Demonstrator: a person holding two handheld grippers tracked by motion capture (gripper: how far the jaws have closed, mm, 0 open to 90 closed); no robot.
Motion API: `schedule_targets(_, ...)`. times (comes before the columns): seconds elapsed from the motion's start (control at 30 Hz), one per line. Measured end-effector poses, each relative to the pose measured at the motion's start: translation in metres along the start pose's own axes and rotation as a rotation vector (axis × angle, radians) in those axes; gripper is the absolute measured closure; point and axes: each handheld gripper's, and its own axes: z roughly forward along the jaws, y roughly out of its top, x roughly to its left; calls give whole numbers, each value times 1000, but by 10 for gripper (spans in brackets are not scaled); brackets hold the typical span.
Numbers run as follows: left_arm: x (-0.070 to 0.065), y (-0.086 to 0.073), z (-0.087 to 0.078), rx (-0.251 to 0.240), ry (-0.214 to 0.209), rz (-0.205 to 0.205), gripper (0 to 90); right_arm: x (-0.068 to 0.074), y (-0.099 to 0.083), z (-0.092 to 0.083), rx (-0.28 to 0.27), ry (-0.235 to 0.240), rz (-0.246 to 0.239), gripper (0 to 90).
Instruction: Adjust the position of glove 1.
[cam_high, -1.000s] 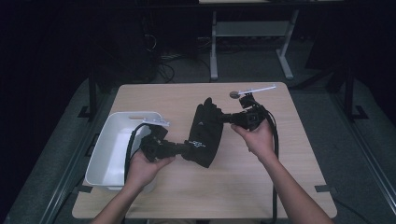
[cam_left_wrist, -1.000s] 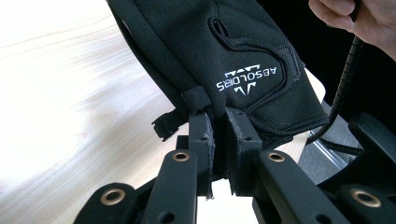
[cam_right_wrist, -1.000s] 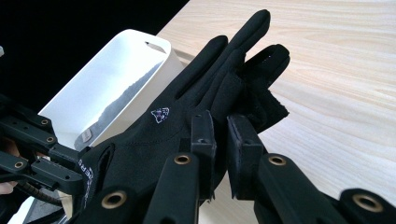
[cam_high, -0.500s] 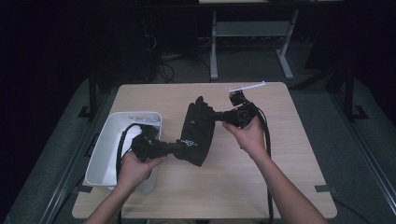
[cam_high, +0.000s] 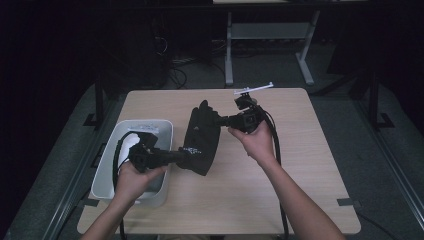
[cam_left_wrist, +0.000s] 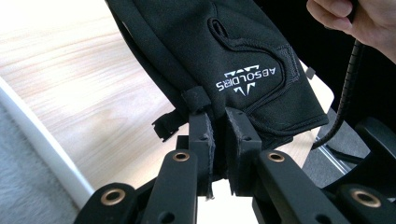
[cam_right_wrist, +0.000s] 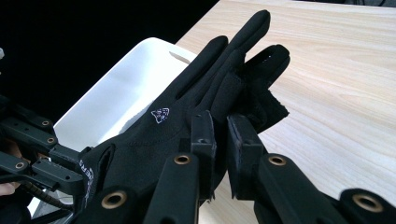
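Observation:
A black glove (cam_high: 202, 137) with a white logo hangs stretched between both grippers above the wooden table (cam_high: 300, 165). My left gripper (cam_high: 186, 154) is shut on the glove's cuff end; in the left gripper view the jaws (cam_left_wrist: 218, 119) pinch the cuff edge of the glove (cam_left_wrist: 233, 51). My right gripper (cam_high: 220, 120) is shut on the finger end. In the right gripper view the jaws (cam_right_wrist: 220, 123) clamp the glove (cam_right_wrist: 187, 116) near its thumb, and the fingers point away over the table.
A white bin (cam_high: 107, 170) stands at the table's left edge, under the left hand, and appears behind the glove in the right gripper view (cam_right_wrist: 121, 88). Bare tabletop (cam_right_wrist: 336, 93) lies to the right. A metal table frame (cam_high: 229, 50) stands on the floor behind.
Both hands have carried the glove to the left, toward the white bin. The grip at each end is unchanged.

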Motion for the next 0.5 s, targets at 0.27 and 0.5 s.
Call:
schedule_targets(0.27,5,-4,-11,-10,16,-9,818,9,8,10,4,21,-6,821)
schedule_targets(0.5,12,-8,-22,-13,34,-16,818,17,15,20,4,45,-14,821)
